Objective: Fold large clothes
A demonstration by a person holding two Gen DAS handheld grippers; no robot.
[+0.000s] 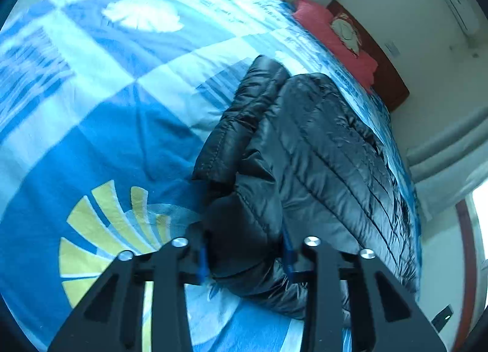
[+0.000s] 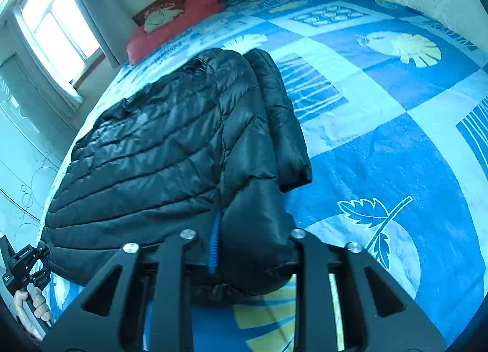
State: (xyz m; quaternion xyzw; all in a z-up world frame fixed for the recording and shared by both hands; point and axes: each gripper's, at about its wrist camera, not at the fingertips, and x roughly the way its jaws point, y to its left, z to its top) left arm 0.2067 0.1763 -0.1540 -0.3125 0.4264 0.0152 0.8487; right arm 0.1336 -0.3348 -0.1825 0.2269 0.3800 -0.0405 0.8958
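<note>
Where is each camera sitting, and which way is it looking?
Left wrist view: sits on the left gripper, looking down along its fingers at the black puffer jacket on the blue bedspread; only the gripper's own black arms show.
Right wrist view: sits on the right gripper, looking across the jacket toward the window; a hand shows at the lower left edge.
Both views share the jacket, bedspread and red pillow, and each gripper pinches the jacket's near edge.

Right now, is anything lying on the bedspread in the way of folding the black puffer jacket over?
Nothing visible. Both grippers, left and right, are already closed on the black quilted puffer jacket. The blue patterned bedspread beside it lies bare; the red pillow sits far off by the headboard.
</note>
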